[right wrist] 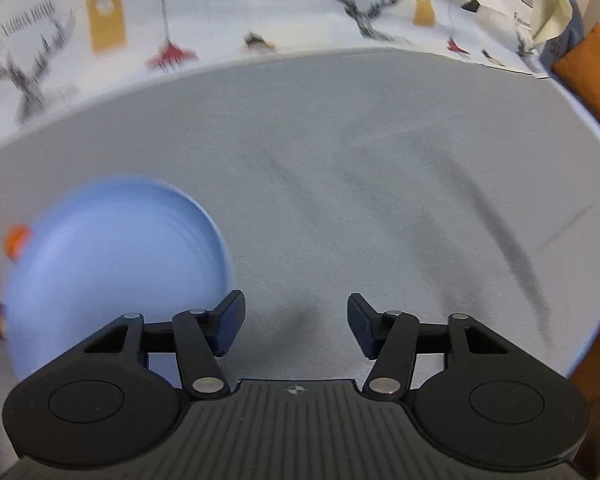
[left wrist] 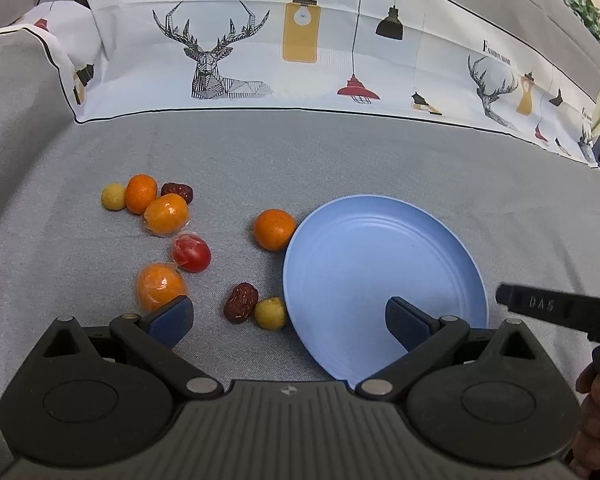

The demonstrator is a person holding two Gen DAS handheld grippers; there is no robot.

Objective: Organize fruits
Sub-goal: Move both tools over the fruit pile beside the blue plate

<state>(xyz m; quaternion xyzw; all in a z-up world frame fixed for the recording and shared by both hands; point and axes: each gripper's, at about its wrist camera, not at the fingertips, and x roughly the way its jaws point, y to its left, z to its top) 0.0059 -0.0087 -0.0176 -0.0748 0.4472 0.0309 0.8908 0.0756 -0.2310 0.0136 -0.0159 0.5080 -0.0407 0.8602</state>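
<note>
A blue plate point(left wrist: 380, 264) lies bare on the grey cloth. Left of it are several fruits: an orange point(left wrist: 274, 229) touching its rim, a wrapped orange point(left wrist: 160, 286), a wrapped red tomato point(left wrist: 191, 253), a dark date point(left wrist: 241, 302) and a small yellow fruit point(left wrist: 271, 313). Farther back is a cluster with two more oranges point(left wrist: 141, 193). My left gripper point(left wrist: 288, 316) is open above the plate's left edge, holding nothing. In the blurred right wrist view, my right gripper point(right wrist: 294, 308) is open over bare cloth, right of the plate point(right wrist: 112, 260).
A printed white cloth point(left wrist: 260, 52) with deer and lamps runs along the back. Part of the right gripper point(left wrist: 548, 304) and a hand point(left wrist: 596, 412) show at the right edge. An orange cushion point(right wrist: 592, 68) sits far right. Wrinkled grey cloth point(right wrist: 400, 200) stretches right of the plate.
</note>
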